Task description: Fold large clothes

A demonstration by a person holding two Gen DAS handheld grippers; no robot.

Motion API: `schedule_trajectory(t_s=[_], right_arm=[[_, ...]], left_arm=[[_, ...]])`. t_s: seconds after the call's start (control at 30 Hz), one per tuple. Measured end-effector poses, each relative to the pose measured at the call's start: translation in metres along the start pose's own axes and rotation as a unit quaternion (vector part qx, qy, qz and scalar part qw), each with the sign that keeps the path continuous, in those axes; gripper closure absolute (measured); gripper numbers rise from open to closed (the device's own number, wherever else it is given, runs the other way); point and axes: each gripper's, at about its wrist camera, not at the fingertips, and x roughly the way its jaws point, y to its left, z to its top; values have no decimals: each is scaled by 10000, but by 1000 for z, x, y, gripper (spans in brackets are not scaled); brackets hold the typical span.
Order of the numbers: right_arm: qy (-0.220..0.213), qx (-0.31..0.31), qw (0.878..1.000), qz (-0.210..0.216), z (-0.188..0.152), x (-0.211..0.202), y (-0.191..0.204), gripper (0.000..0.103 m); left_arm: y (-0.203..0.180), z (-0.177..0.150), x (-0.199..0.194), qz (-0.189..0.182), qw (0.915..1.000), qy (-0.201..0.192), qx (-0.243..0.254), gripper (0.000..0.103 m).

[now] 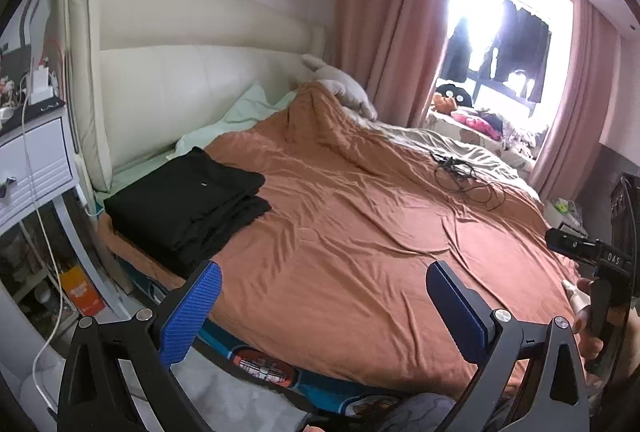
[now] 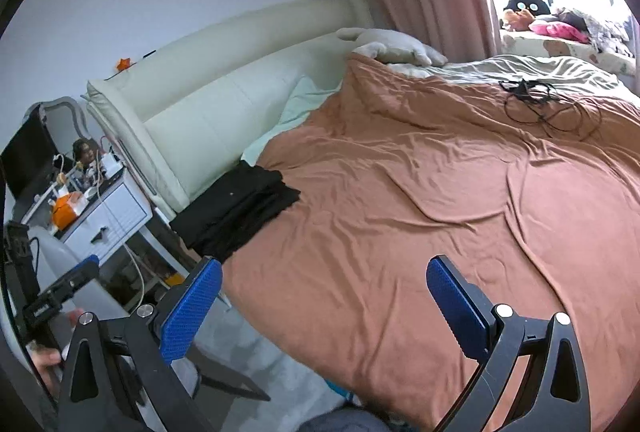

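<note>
A black garment [image 1: 188, 208] lies folded in a neat stack on the near left corner of the bed, beside the headboard; it also shows in the right wrist view [image 2: 236, 208]. My left gripper [image 1: 324, 288] is open and empty, held above the bed's front edge, to the right of the stack. My right gripper [image 2: 324, 284] is open and empty too, over the front of the orange-brown bedspread [image 2: 420, 192]. The right gripper's body shows at the right edge of the left wrist view [image 1: 592, 256].
A cream padded headboard [image 1: 192, 72] backs the bed. A white nightstand [image 1: 32, 160] with clutter and a cable stands to the left. Tangled black cables [image 1: 464, 176] lie on the far right of the bed. Pink curtains [image 1: 392, 16] and a bright window are behind.
</note>
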Motion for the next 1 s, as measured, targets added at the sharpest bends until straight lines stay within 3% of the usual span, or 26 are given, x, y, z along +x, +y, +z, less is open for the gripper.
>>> schedule_trajectory(t_s=[0.23, 1.0], right_arm=[[-130, -112, 9996, -213, -48, -36, -7, 1], [-838, -5, 9933, -798, -152, -129, 5, 1]], left_arm=[[-18, -30, -23, -151, 9997, -180, 55, 1], [-37, -116, -77, -249, 9976, -503, 411, 1]])
